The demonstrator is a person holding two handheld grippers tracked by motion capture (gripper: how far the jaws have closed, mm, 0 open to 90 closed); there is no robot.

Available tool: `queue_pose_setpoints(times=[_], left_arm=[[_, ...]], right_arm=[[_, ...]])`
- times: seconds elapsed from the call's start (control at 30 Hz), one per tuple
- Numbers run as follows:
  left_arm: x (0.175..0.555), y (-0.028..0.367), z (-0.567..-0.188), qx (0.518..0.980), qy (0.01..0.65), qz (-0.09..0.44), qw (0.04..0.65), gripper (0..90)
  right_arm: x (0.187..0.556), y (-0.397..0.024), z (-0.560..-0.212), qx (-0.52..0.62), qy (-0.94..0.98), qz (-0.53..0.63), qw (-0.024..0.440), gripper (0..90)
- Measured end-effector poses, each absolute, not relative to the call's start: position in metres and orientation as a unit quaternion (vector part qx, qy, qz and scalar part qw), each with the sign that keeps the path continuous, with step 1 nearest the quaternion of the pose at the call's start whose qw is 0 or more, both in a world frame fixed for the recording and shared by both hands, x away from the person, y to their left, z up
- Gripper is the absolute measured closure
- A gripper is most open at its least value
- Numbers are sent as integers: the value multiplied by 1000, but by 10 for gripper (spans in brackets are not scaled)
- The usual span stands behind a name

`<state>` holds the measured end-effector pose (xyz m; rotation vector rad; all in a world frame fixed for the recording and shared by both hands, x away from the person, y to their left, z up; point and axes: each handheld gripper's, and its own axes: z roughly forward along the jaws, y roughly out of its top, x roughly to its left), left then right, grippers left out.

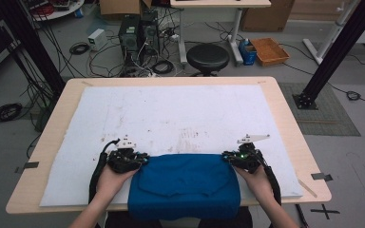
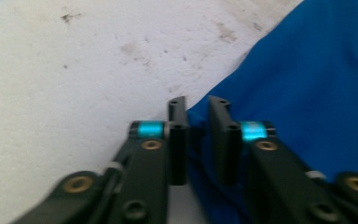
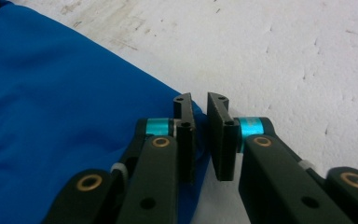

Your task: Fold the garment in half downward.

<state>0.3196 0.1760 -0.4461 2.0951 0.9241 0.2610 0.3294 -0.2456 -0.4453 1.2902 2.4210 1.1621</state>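
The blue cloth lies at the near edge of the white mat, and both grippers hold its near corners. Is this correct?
Not quite. The left gripper and right gripper grip the far corners of the blue cloth, not the near ones, as the high view shows. It does lie at the white mat's near edge.

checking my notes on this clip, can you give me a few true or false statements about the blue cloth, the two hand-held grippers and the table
1. The blue cloth lies at the near edge of the table and hangs over it. True.
2. The left hand-held gripper sits at the cloth's far left corner, with blue fabric between its nearly closed jaws. True.
3. The right hand-held gripper hovers over the middle of the white mat, far from the cloth. False: it is at the cloth's far right corner, jaws nearly closed with the cloth's edge between them.
4. The cloth is red. False: it is blue.
5. The mat under the cloth is spotless. False: it carries brownish marks.
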Motion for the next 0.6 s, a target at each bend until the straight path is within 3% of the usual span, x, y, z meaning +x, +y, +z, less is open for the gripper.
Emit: queue_pose_setpoints(times=[0.23, 0.6], left_arm=[[334, 183, -433, 826, 354, 117, 423, 842], [400, 186, -412, 829, 340, 152, 418, 842]], right_arm=[[341, -252, -434, 422, 801, 416, 91, 841], [407, -244, -407, 424, 796, 415, 118, 840]])
